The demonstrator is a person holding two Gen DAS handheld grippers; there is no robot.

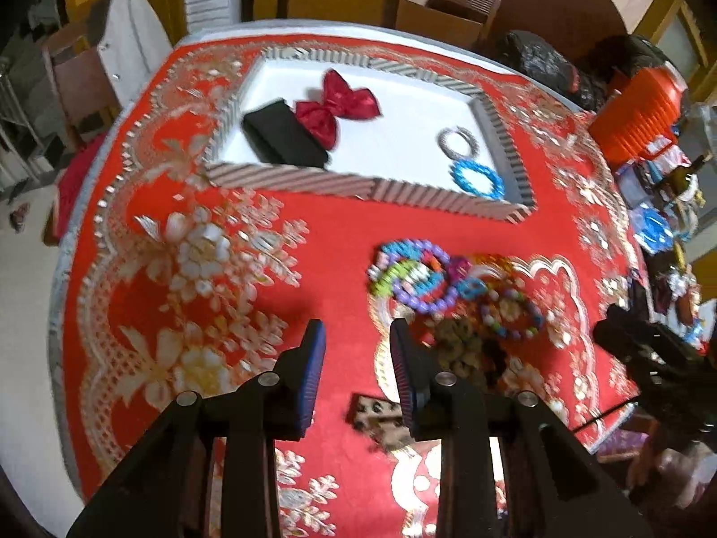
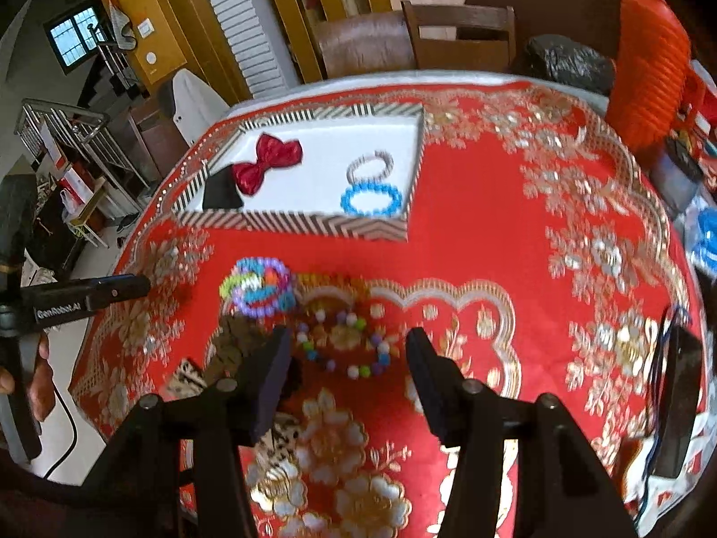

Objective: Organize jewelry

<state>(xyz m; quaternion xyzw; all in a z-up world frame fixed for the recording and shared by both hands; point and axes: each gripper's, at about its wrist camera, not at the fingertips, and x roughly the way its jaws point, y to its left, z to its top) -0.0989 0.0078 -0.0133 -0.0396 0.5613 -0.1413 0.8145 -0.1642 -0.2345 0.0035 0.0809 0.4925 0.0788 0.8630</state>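
While both claws hang over the red cloth point(image 1: 340, 242) on the desk, nothing is gripped yet. The left claw point(image 1: 356, 345) stands released, its pads apart over bare cloth, just left of the pile of bead bracelets point(image 1: 416, 278). The right claw point(image 2: 347, 349) is also released, and its jaws straddle a pastel bracelet point(image 2: 347, 345) lying flat near the pile, without pressing on it.

The striped tray point(image 2: 313, 224) sits beyond the pile. It already holds a blue bracelet point(image 2: 371, 197), a silver bracelet point(image 2: 371, 165), a red bow point(image 2: 268, 162) and a black box point(image 1: 282, 136). So the sorting looks partly done, with most bracelets still on the cloth.

The step in hand appears to be picking the pastel bracelet with the right claw. To do it well, the claw should come down so that one pad lands inside the ring and the other outside, pinching a single strand of beads rather than spanning the whole loop. The cloth is soft and may bunch, so the pads should stop short of digging into it. The neighbouring bracelets lie close, touching or overlapping; a clean lift straight up would keep them from dragging along. A brown item point(image 2: 233, 349) beside the left pad is too blurred to name.
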